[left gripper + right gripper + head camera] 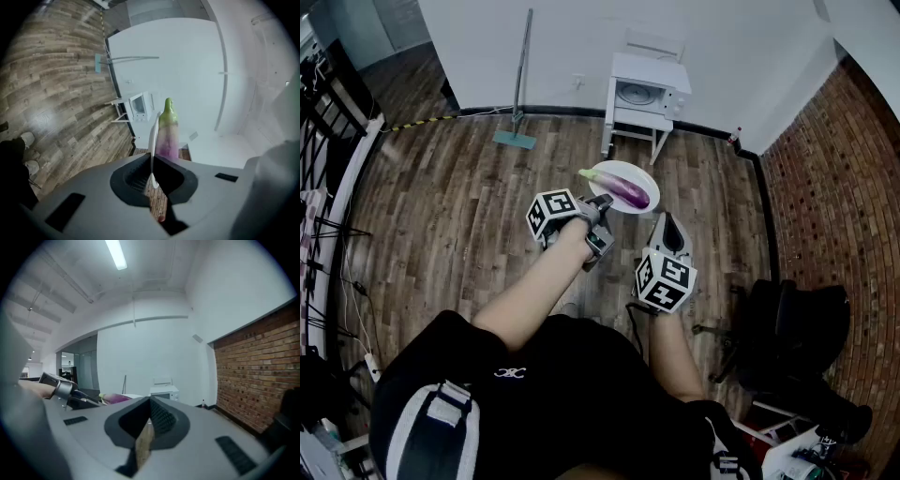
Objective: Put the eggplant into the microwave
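Note:
A purple eggplant [625, 191] with a green stem end lies on a white plate [641, 174]. My left gripper [602, 201] is shut on the plate's near rim and holds it in the air above the wood floor. In the left gripper view the plate rim [153, 136] runs edge-on between the jaws, with the eggplant [168, 133] just past it. The white microwave [649, 94] stands on a small white table [630, 128] by the far wall, beyond the plate. My right gripper [667, 218] is shut and holds nothing, to the right of the plate.
A long-handled mop [518, 94] leans on the back wall left of the microwave. A brick wall [834, 187] runs along the right, with a black chair [797, 328] in front of it. Racks and cables [328, 234] line the left side.

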The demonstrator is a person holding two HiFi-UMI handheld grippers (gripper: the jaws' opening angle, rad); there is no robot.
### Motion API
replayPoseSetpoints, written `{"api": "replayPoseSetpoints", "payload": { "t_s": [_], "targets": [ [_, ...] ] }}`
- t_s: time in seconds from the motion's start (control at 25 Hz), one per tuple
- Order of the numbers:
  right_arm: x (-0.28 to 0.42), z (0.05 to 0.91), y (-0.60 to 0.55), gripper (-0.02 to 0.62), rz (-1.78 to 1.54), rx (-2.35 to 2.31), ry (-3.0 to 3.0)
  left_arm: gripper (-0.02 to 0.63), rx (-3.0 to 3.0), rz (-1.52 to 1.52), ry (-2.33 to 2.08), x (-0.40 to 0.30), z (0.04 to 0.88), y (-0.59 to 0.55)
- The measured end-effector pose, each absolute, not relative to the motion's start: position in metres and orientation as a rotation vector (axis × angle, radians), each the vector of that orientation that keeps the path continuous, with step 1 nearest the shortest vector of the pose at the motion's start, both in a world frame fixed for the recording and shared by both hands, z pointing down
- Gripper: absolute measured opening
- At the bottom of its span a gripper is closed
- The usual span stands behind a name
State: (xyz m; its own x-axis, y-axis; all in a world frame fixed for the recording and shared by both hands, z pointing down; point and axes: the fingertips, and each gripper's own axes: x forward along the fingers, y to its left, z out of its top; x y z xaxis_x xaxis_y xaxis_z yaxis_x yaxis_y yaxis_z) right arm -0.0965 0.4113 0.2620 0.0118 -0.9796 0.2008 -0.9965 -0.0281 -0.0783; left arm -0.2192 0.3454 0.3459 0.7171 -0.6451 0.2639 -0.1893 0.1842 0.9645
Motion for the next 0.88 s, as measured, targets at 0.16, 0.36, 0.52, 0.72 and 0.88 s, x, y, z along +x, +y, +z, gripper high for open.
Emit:
{"api": "replayPoseSetpoints", "payload": {
  "t_s": [0.16,0.36,0.52,0.72,0.88],
  "targets": [
    [-0.103,0.263,0.405,0.011,0.284,2.174,-2.151,0.017,1.358,-0.367,-0.747,-0.224,0.352,0.342],
    [-0.121,0.261,0.386,0.012,0.252,2.161,-2.162,0.017,1.352,-0.362,-0.746,-0.238,0.354,0.324],
    [-0.133,0.261,0.369,0.011,0.230,2.154,-2.159,0.017,1.356,-0.357,-0.744,-0.247,0.356,0.304],
    [-0.143,0.264,0.349,0.011,0.234,2.183,-2.128,0.017,1.361,-0.341,-0.717,-0.253,0.360,0.278],
    [-0.150,0.266,0.338,0.011,0.221,2.223,-2.096,0.017,1.371,-0.315,-0.690,-0.260,0.363,0.262]
  ]
}}
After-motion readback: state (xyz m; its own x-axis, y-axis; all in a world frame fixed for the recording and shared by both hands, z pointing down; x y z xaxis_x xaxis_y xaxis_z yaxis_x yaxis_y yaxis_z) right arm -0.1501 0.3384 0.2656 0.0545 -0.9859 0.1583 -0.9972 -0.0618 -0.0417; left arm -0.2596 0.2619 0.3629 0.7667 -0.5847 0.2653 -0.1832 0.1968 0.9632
